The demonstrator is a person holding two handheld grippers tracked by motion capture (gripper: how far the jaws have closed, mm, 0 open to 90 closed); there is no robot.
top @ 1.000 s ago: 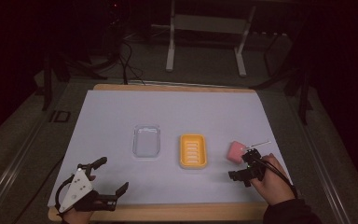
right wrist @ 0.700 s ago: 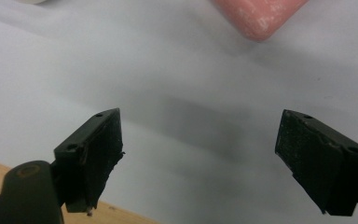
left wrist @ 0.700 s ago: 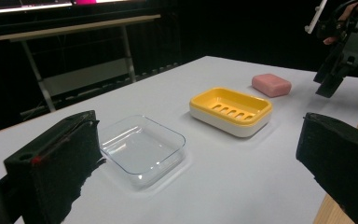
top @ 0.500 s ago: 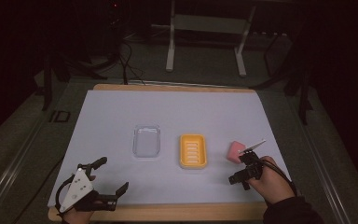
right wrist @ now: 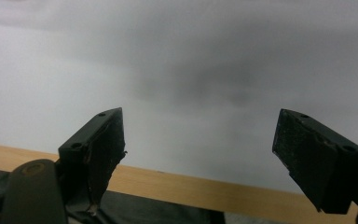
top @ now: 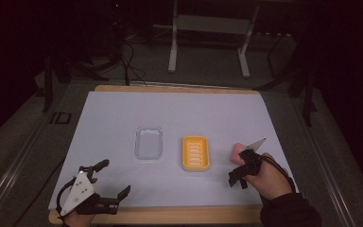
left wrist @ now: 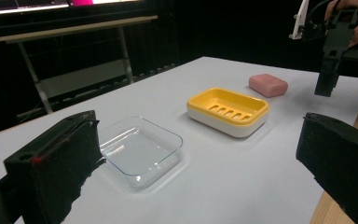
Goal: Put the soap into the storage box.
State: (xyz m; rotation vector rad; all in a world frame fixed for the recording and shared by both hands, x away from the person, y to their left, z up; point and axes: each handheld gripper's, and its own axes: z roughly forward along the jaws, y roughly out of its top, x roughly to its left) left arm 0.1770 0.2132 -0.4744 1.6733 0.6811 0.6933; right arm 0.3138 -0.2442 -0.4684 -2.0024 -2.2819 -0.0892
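Landmark: the yellow soap dish (top: 196, 152), standing near the middle of the white table (top: 179, 113).

Nearest the person, at the table's near edge and to the near left of the dish, the left gripper (top: 106, 182) lies low with its jaws spread wide and nothing between them. To the near right of the dish, the right gripper (top: 238, 176) is held in a hand (top: 269, 177), tilted steeply downward, jaws likewise spread and empty.

Just left of the dish stands a clear plastic tray (top: 149, 143), apart from it. Just right of the dish lies a pink soap bar (top: 237, 151), on the table, not in the dish.

The left gripper view shows the dish's slotted yellow insert over a white base (left wrist: 228, 112), which the high view does not resolve. The right gripper view shows the table's wooden edge (right wrist: 205, 186) beneath its jaws.

No legible writing on any item.
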